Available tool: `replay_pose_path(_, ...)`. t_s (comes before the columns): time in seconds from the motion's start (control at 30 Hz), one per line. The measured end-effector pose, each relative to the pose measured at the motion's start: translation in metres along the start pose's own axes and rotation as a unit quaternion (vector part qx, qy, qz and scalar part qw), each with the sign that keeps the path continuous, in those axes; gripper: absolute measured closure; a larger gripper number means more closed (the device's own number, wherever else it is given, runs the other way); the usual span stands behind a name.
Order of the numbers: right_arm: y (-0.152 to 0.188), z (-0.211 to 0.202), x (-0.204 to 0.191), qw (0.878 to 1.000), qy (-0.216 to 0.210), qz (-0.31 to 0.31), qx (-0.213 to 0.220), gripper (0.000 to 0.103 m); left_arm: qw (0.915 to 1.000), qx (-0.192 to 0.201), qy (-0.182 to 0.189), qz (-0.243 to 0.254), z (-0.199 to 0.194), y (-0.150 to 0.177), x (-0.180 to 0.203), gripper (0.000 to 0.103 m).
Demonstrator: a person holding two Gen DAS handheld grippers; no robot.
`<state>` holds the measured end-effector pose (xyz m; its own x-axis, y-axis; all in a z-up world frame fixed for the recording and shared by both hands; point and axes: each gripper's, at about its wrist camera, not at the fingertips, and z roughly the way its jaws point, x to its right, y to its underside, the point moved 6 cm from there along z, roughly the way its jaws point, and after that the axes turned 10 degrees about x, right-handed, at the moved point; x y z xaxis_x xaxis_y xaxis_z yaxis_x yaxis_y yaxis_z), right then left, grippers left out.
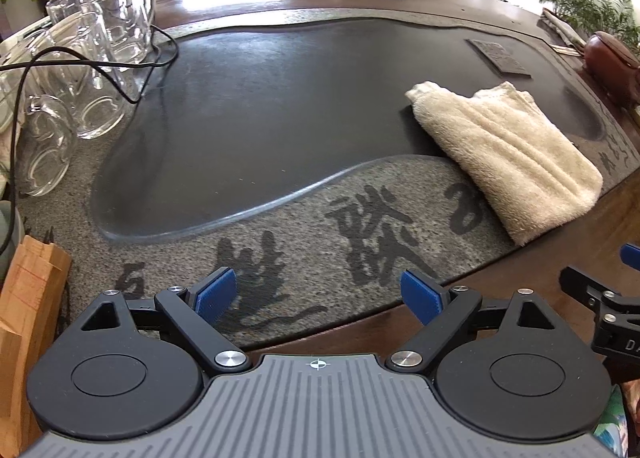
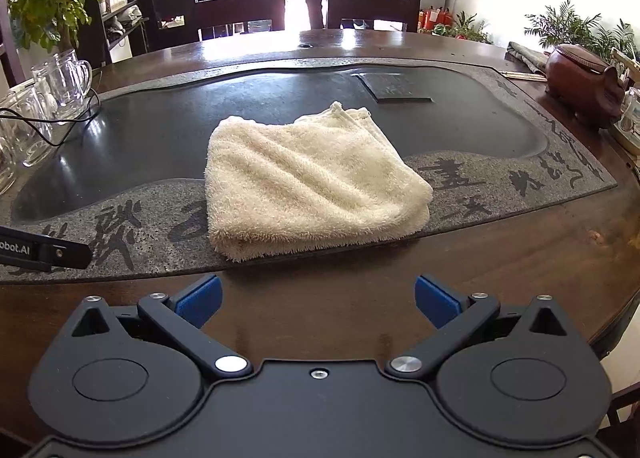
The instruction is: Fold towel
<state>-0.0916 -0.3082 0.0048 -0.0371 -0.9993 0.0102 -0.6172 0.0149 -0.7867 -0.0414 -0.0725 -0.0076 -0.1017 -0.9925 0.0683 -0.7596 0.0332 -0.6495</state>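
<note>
A cream towel (image 2: 312, 181) lies folded into a thick rectangle on the stone tea tray (image 2: 160, 137), near its front edge; in the left wrist view the towel (image 1: 508, 153) sits at the right. My right gripper (image 2: 318, 296) is open and empty, just in front of the towel above the wooden table edge. My left gripper (image 1: 318, 296) is open and empty, over the tray's front rim, well left of the towel. The right gripper's side shows in the left wrist view (image 1: 608, 298).
Several glass mugs (image 1: 92, 57) and a black cable (image 1: 80, 61) stand at the tray's left. A wooden block (image 1: 28, 322) is at the near left. A brown clay pig figure (image 2: 584, 77) sits at the right. Chairs and plants stand beyond the table.
</note>
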Motion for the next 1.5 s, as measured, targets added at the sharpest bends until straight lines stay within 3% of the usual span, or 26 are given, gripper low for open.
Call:
replay_pose_path(0.7,0.003,0.005,0.014,1.0,0.013,0.011,-0.005,0.0,0.9984,0.016,-0.052,-0.014,0.008,-0.007,-0.041,0.013)
replay_pose_path(1.0,0.002,0.007,0.026,0.999,0.027,0.019,-0.004,0.0,0.9962,0.048,-0.073,-0.001,0.016,-0.023,-0.055,0.013)
replay_pose_path(1.5,0.002,0.01,0.049,0.998,0.051,0.036,0.003,0.0,0.9946,0.063,-0.083,0.005,0.032,-0.029,-0.075,0.013)
